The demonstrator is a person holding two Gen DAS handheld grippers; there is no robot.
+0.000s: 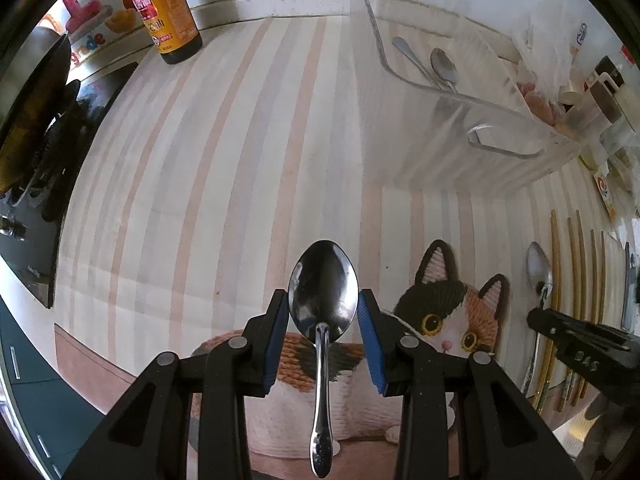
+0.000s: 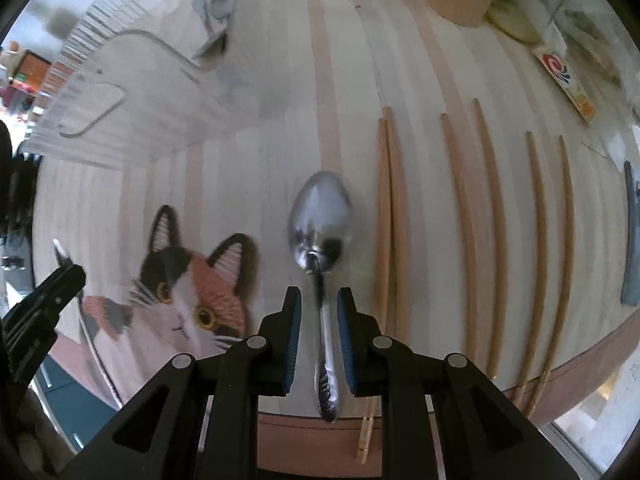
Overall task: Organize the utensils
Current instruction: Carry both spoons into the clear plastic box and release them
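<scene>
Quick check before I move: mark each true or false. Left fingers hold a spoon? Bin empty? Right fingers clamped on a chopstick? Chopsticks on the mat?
1. The left fingers grip a spoon by its bowl. True.
2. The clear bin is empty. False: two spoons lie in it.
3. The right fingers clamp a chopstick. False: they straddle a second spoon by its handle, with gaps on both sides.
4. Chopsticks lie on the mat beside that second spoon. True.

The colourful box [image 1: 86, 20] in the left wrist view shows the letters "nde". The right gripper [image 1: 538, 316] has "D46" stamped on its black body. The soy sauce bottle [image 1: 168, 12] label's small print is unreadable.
</scene>
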